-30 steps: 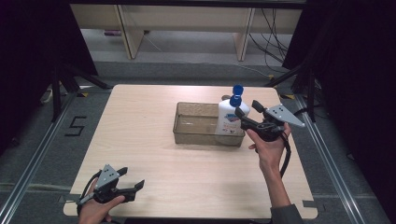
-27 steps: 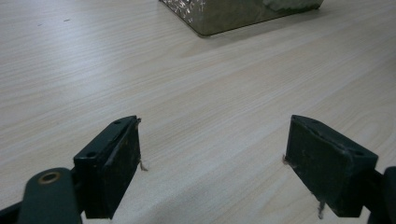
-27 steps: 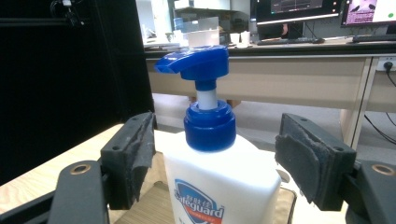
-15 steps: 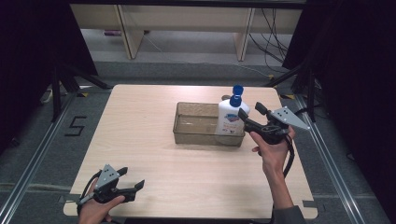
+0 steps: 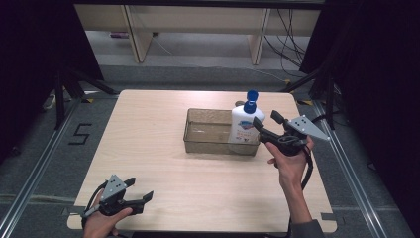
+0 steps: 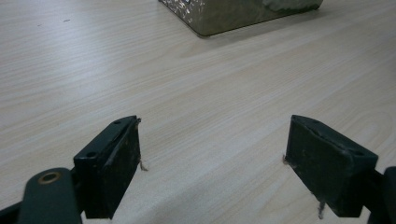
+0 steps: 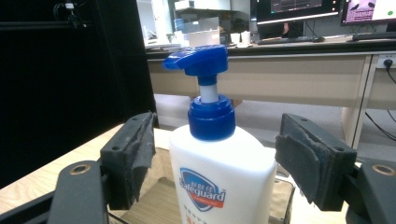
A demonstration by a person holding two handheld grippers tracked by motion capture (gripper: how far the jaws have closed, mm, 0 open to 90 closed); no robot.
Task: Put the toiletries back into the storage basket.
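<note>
Standing upright in the right end of the clear bin [image 5: 208, 144], the soap bottle [image 5: 245, 125] is sitting between the right gripper's [image 5: 265, 120] wide jaws, untouched. Near the table's [image 5: 148, 129] front edge, the left gripper [image 5: 141, 191] is resting wide open.

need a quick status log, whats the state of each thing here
soap bottle: upright in the right end of the bin, pump cap on
bin: on the table, open-topped
right tongs: open beside the bottle, jaws not touching it
left tongs: open, nothing between the jaws
</note>
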